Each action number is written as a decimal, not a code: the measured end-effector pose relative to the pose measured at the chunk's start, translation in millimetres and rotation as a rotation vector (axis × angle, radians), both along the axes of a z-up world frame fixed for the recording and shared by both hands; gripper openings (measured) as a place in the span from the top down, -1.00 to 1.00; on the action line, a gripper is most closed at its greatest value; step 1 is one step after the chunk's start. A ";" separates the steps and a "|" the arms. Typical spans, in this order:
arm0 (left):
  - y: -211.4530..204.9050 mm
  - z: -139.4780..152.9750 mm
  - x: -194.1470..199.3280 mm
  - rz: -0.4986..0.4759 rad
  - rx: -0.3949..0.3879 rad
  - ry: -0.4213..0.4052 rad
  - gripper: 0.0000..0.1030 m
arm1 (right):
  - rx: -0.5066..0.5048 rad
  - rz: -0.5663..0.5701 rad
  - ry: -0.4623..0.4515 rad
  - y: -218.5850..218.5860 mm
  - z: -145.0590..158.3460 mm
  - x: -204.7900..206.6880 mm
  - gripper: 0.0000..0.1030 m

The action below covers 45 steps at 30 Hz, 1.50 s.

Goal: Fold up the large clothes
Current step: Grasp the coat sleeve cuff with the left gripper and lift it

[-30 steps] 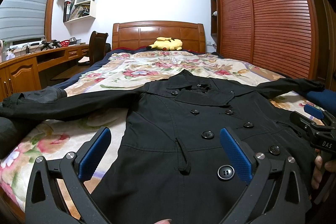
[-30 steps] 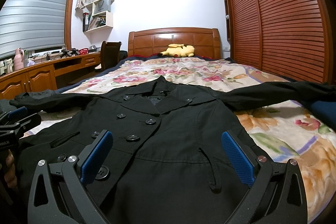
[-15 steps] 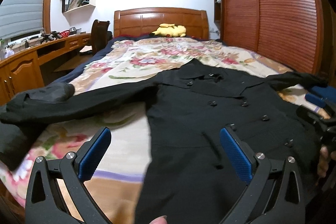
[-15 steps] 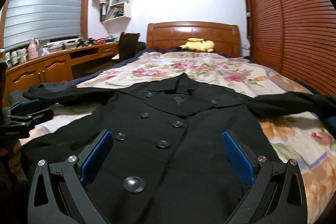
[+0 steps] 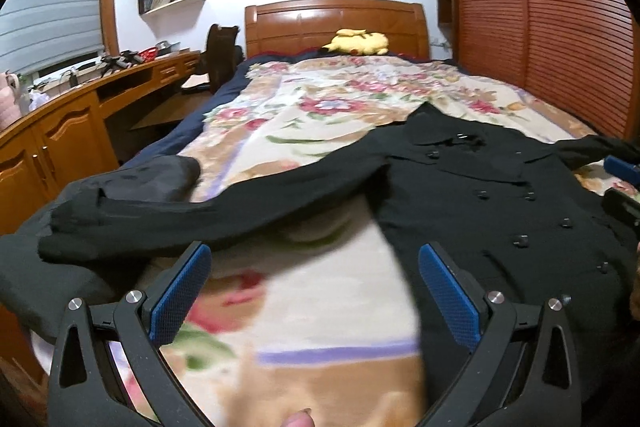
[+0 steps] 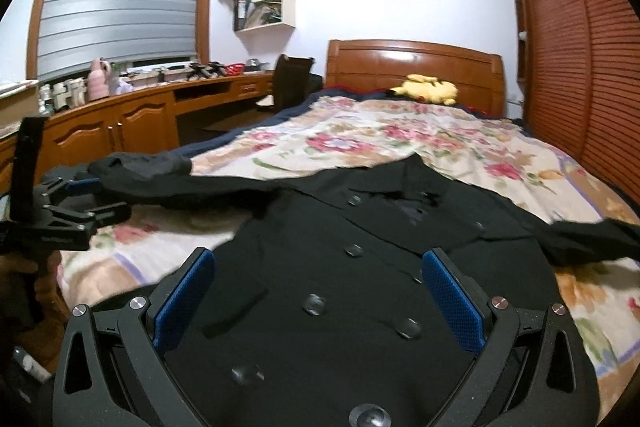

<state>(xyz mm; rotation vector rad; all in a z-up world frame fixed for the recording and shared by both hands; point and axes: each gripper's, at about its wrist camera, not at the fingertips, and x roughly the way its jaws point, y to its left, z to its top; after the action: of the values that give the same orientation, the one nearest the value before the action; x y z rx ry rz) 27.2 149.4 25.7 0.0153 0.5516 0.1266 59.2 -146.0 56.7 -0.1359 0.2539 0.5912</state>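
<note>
Left tool (image 5: pixel 314 291) spread wide, coat (image 5: pixel 500 211) hem cut off, bedspread (image 5: pixel 320 311) blurred

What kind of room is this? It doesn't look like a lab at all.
It looks like a home bedroom: a bed with a wooden headboard and floral bedspread, a louvred wooden wardrobe, and a built-in desk under the window. A black coat lies spread on the bed.

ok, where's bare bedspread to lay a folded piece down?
Free: the wide stretch of bedspread between the coat collar and the plush toy, plus the patch under the left sleeve. Crowded: the near end, covered by the coat.
</note>
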 end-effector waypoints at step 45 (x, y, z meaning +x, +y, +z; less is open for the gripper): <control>251.9 -26.7 21.9 0.468 -0.165 0.290 -0.47 | -0.109 0.139 0.075 35.8 -40.0 54.1 -1.00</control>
<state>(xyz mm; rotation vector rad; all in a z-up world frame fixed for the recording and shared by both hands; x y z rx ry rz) 49.1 401.3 -1.0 -0.2614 0.8478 0.5409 113.3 -110.2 16.7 -0.2380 0.3512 0.7216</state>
